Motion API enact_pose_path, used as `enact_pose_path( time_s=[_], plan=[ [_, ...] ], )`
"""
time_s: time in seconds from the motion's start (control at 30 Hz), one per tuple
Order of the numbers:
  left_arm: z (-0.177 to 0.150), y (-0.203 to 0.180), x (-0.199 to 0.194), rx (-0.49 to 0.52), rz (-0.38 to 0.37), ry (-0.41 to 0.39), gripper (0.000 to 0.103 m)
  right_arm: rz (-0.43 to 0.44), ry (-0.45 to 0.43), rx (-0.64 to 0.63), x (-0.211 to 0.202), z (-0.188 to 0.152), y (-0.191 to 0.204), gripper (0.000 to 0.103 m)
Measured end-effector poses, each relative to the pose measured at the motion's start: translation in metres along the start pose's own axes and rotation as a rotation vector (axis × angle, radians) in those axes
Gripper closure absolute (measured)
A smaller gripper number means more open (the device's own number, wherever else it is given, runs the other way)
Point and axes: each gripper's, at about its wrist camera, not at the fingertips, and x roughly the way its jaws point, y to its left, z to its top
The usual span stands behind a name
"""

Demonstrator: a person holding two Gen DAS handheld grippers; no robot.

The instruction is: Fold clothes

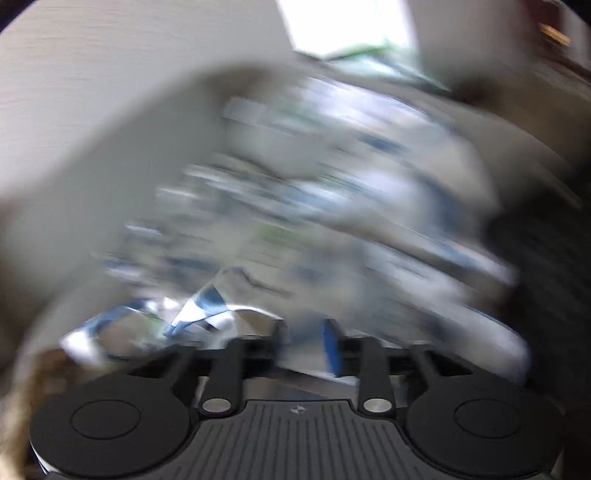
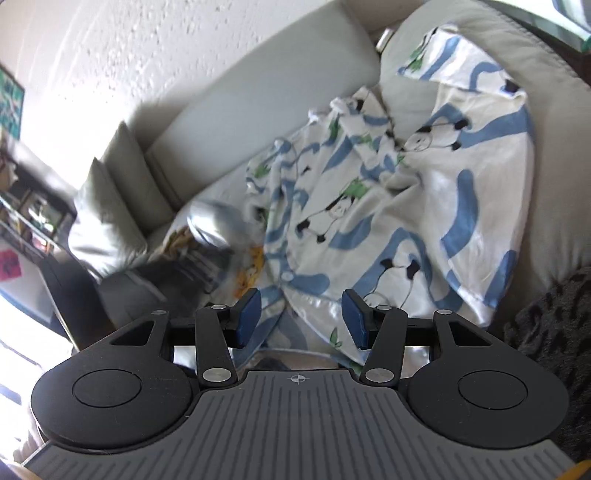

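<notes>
Only the right wrist view is sharp. It shows a pale sofa [image 2: 258, 92] with two cushions [image 2: 110, 206] at ten o'clock, and a white garment [image 2: 388, 206] printed with blue swirls, green leaves and small pandas spread over the seat from the centre out to one o'clock. The cloth is crumpled and bunched along its ten-o'clock side, flatter toward three o'clock, with one corner lying up on the sofa arm at one o'clock. Its near hem runs under the right gripper [image 2: 301, 319], whose blue pads stand apart with cloth showing in the gap below them; they do not press on it. A yellow-printed piece [image 2: 247, 273] lies just beside the garment at eight o'clock, and a dark patterned cloth [image 2: 550, 325] fills the edge at four o'clock. At nine o'clock a grey smear is too blurred to name.

By contrast, the left wrist view is smeared all over by motion. Blue, white and green streaks fill its middle, matching the garment [image 1: 207, 306] in colour, with a fold of it fairly clear at seven o'clock. A bright window [image 1: 347, 26] sits at twelve o'clock, unseen from the other side. The left gripper [image 1: 304, 339] shows one blue pad and a dim twin with a gap between them; whether cloth is pinched there I cannot tell.
</notes>
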Motion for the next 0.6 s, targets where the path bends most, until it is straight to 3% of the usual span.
enact_pose_path(
  time_s=[0.07,0.17,0.27,0.33,0.43,0.47,0.6],
  plan=[
    [-0.009,-0.021,-0.008,0.034,-0.093,0.003,0.062,-0.007,-0.002,0.005,-0.004,0.001,-0.005,0.048],
    [-0.019,0.004,-0.028,-0.07,-0.111,-0.031,0.057,-0.021,-0.013,0.005,-0.006,0.001,-0.012,0.048],
    [-0.025,0.06,-0.04,-0.225,-0.022,-0.079,0.056,-0.013,-0.013,0.016,-0.001,0.005,-0.017,0.048],
    [-0.035,0.1,-0.047,-0.295,0.105,-0.103,0.056,0.006,-0.009,0.018,0.005,0.008,-0.019,0.048],
    [-0.048,0.144,-0.042,-0.246,0.237,-0.111,0.057,0.033,0.006,0.007,0.016,0.009,-0.014,0.048],
    [-0.052,0.156,-0.038,-0.218,0.246,-0.108,0.058,0.038,0.014,0.002,0.019,0.008,-0.012,0.048],
    [-0.061,0.177,-0.007,-0.172,0.139,-0.09,0.062,0.041,0.06,-0.009,0.034,0.004,-0.006,0.048]
  ],
)
